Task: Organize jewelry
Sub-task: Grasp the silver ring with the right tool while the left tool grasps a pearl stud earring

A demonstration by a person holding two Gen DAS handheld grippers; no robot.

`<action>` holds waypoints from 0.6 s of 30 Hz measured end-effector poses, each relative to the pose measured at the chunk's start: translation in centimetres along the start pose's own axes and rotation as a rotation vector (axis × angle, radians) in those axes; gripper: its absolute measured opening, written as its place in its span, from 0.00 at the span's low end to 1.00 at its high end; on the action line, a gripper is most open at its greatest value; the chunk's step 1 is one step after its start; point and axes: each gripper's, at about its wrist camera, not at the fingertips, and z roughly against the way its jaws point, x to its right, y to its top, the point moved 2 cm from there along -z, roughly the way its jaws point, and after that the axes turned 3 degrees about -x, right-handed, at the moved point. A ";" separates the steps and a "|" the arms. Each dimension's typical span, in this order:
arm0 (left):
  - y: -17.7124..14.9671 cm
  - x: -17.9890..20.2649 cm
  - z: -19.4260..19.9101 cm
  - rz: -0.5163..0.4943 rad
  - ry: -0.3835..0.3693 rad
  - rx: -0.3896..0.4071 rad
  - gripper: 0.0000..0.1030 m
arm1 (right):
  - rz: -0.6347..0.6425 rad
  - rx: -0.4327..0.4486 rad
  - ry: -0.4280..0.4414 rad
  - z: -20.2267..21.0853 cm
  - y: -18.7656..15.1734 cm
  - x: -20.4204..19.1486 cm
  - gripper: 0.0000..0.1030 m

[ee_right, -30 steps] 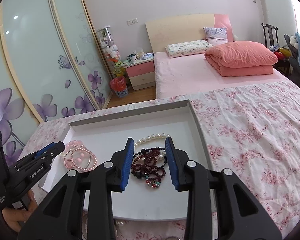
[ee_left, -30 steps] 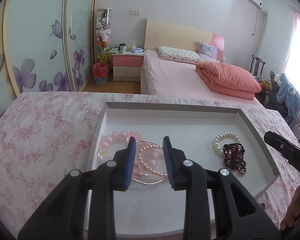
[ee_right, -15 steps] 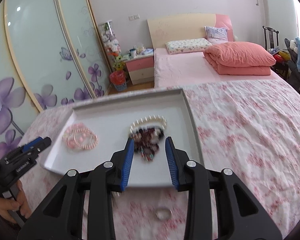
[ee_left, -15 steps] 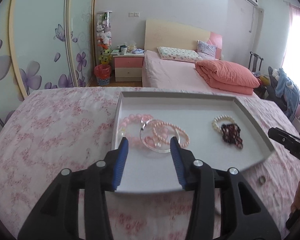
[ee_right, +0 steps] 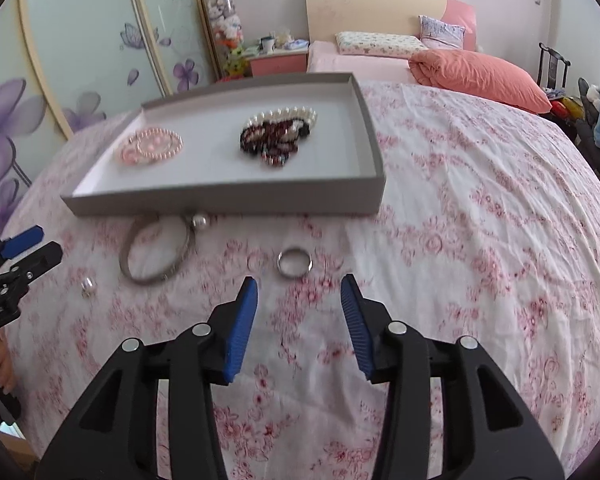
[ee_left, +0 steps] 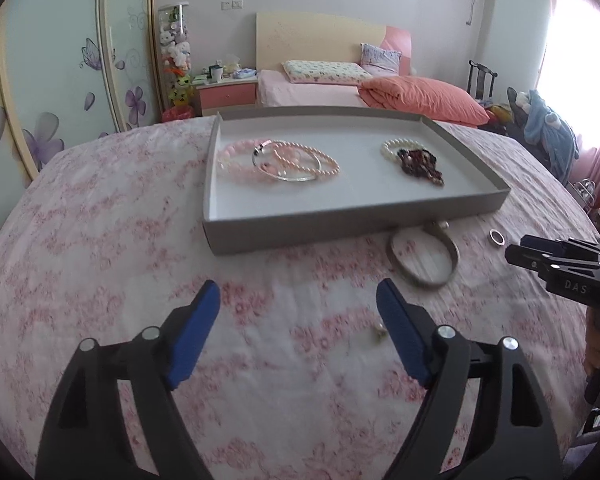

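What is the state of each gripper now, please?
Left gripper: jaws opening, nothing between them, above the floral cloth.
Right gripper: jaws opening, empty, just short of the small silver ring.

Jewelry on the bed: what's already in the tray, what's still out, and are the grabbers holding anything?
Pink bead bracelets: in tray.
Pearl and dark bead bracelets: in tray.
Silver bangle: on bedspread.
Ring: on bedspread.
Small stud: on bedspread.
Left gripper: opening, empty.
Right gripper: opening, empty.

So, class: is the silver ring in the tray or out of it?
Out. The silver ring lies on the floral bedspread, in front of the grey tray's near wall, just ahead of the empty, opening right gripper.
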 end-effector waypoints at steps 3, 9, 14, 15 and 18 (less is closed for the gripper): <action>-0.6 0.6 -0.2 -0.007 -0.005 -0.021 0.81 | -0.006 -0.003 -0.010 -0.4 0.1 0.0 0.44; -1.1 1.6 -0.1 -0.055 -0.002 -0.025 0.82 | 0.015 0.008 -0.039 -1.2 0.8 -0.7 0.44; -1.3 2.6 -0.1 -0.095 -0.008 -0.022 0.82 | 0.028 0.024 -0.051 -1.5 1.2 -0.9 0.37; -1.3 2.8 -0.1 -0.104 -0.009 -0.021 0.82 | 0.030 0.025 -0.049 -1.5 1.2 -0.9 0.33; -1.3 3.4 -0.2 -0.121 -0.022 -0.020 0.82 | 0.038 0.027 -0.047 -1.4 1.3 -1.0 0.22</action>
